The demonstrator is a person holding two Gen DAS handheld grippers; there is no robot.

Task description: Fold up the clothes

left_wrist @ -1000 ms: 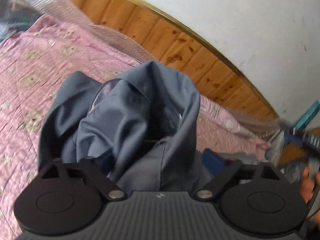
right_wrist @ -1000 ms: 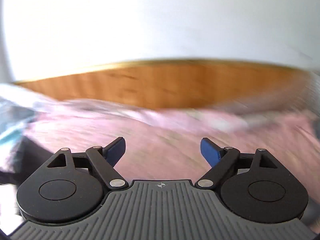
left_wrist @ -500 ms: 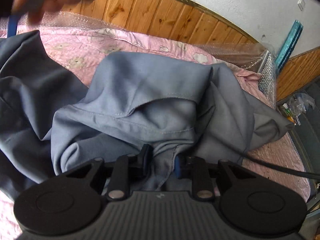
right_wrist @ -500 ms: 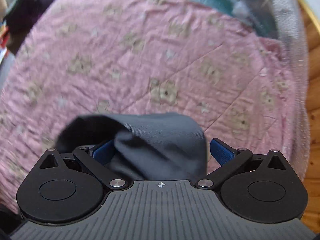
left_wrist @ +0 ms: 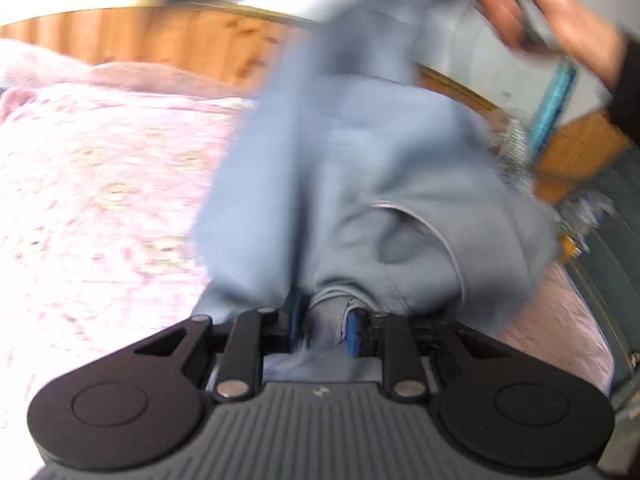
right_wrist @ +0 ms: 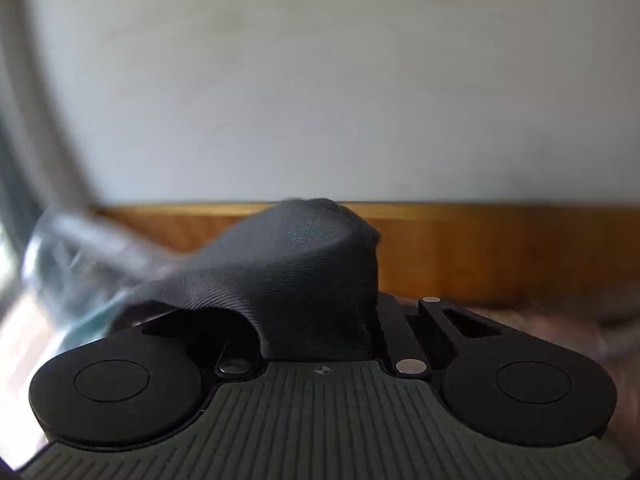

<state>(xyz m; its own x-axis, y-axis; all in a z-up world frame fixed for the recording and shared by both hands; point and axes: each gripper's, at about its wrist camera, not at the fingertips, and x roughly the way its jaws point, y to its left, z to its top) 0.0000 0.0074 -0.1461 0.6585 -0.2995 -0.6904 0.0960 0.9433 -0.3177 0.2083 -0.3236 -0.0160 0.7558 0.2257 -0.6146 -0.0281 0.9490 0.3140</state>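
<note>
Grey-blue garment (left_wrist: 360, 184) is gripped at two places and hangs stretched above the pink quilted bedspread (left_wrist: 100, 184). Left gripper (left_wrist: 323, 322): the blue pads (left_wrist: 353, 334) stand close together with a bunched fold of the cloth pressed between them, near a stitched seam edge; the jaws have just been closing further on that fold. From the pinch the fabric rises and spreads away from the camera, with a curved pocket opening visible to the right of centre, and runs up toward the top right of the left wrist view, where a person's hand (left_wrist: 552, 16) with a dark sleeve appears, blurred. Right gripper (right_wrist: 320, 320): the pads are hidden under the cloth, but the linkage arms are drawn inward and a dark, twill-textured hump of the garment (right_wrist: 296, 272) stands up from between them, so it is clamped on the fabric; the jaws have just been closing on it. Surroundings: the bedspread lies below and to the left of the hanging cloth. Wooden wall panelling (left_wrist: 168, 36) runs behind the bed, with a pale plastered wall (right_wrist: 320, 80) above it. Clear plastic sheeting (right_wrist: 72, 264) shows, blurred, at the left edge of the right wrist view. A turquoise upright object (left_wrist: 554, 100) stands against the wall at the right; its nature cannot be told. Both views are motion-blurred.
</note>
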